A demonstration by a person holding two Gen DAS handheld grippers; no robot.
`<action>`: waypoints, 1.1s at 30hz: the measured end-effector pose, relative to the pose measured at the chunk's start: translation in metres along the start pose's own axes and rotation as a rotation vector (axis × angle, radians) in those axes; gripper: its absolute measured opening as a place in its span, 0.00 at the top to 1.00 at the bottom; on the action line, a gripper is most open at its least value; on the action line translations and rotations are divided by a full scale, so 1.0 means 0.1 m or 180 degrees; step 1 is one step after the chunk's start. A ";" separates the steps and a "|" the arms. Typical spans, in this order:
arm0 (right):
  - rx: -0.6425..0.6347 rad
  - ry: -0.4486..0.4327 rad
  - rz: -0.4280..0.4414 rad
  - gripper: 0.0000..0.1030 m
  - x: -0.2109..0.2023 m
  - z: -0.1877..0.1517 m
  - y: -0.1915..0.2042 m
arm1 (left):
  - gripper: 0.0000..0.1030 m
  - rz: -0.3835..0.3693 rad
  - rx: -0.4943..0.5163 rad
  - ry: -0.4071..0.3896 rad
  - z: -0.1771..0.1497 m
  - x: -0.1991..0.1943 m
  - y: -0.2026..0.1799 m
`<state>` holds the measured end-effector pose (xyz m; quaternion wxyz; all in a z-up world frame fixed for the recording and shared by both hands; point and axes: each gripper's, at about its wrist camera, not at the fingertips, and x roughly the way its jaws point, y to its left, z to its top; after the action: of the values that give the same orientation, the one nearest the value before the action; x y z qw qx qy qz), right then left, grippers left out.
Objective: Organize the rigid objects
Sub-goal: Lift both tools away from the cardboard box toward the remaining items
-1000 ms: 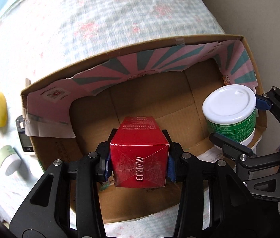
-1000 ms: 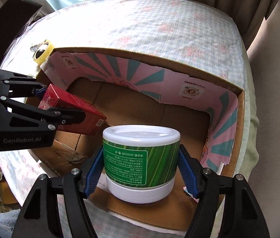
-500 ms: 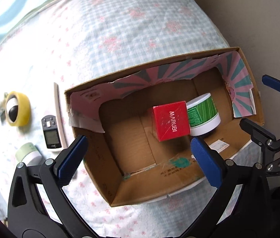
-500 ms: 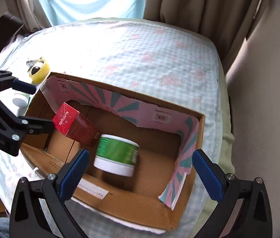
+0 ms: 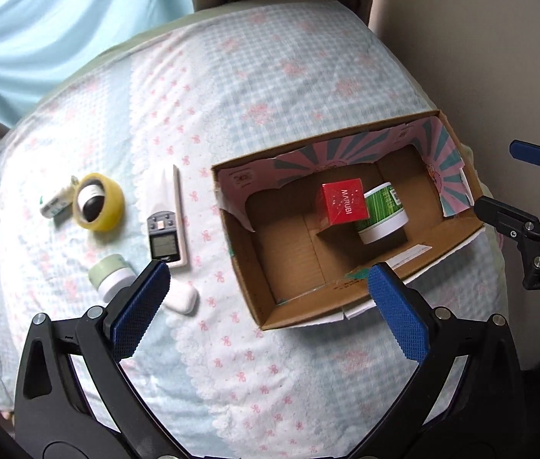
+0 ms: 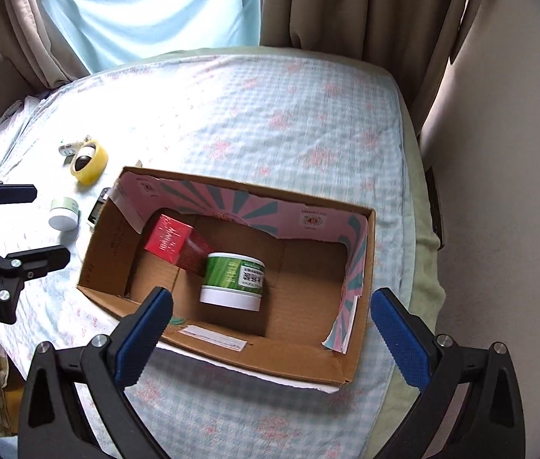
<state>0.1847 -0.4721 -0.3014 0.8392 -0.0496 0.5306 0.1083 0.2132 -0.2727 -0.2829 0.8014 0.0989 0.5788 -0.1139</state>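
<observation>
A cardboard box (image 5: 300,308) (image 6: 254,359) lies open on a bed. Inside it stand a red MARUBI carton (image 5: 344,201) (image 6: 172,239) and a green jar with a white lid (image 5: 382,216) (image 6: 233,275), touching each other. My left gripper (image 5: 270,306) is open and empty, high above the box's near left corner. My right gripper (image 6: 270,332) is open and empty, above the box's near wall. On the bedspread left of the box lie a yellow tape roll (image 5: 98,201) (image 6: 88,160), a small grey device (image 5: 162,239), a pale green jar (image 5: 111,275) (image 6: 64,214) and a white case (image 5: 182,298).
A small white bottle (image 5: 55,201) lies beside the tape roll. A white stick (image 5: 176,199) lies next to the device. Curtains (image 6: 346,4) hang behind the bed, and a wall (image 6: 499,114) runs along its right side.
Both grippers let go, opened and pulled back and up from the box. The red carton and green jar now rest inside the box.
</observation>
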 end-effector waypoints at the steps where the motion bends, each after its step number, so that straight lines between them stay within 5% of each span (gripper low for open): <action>1: -0.0010 -0.0028 0.0008 0.00 -0.05 0.02 0.05 | 0.00 0.0025 -0.0020 -0.0037 -0.06 -0.08 0.06; 19: -0.0095 -0.0410 0.0234 0.00 -0.83 0.14 1.55 | 0.00 0.0286 -0.0248 -0.0309 -1.34 -1.20 1.53; 33: 0.0418 -0.0658 -0.0087 0.00 -1.05 0.22 3.13 | 0.00 -0.0070 0.0440 -0.0645 -1.43 -1.44 3.19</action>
<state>0.0873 -0.1768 -0.1870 0.8923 0.0096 0.4465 0.0664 0.1349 0.0835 -0.1820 0.8458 0.1356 0.4866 -0.1718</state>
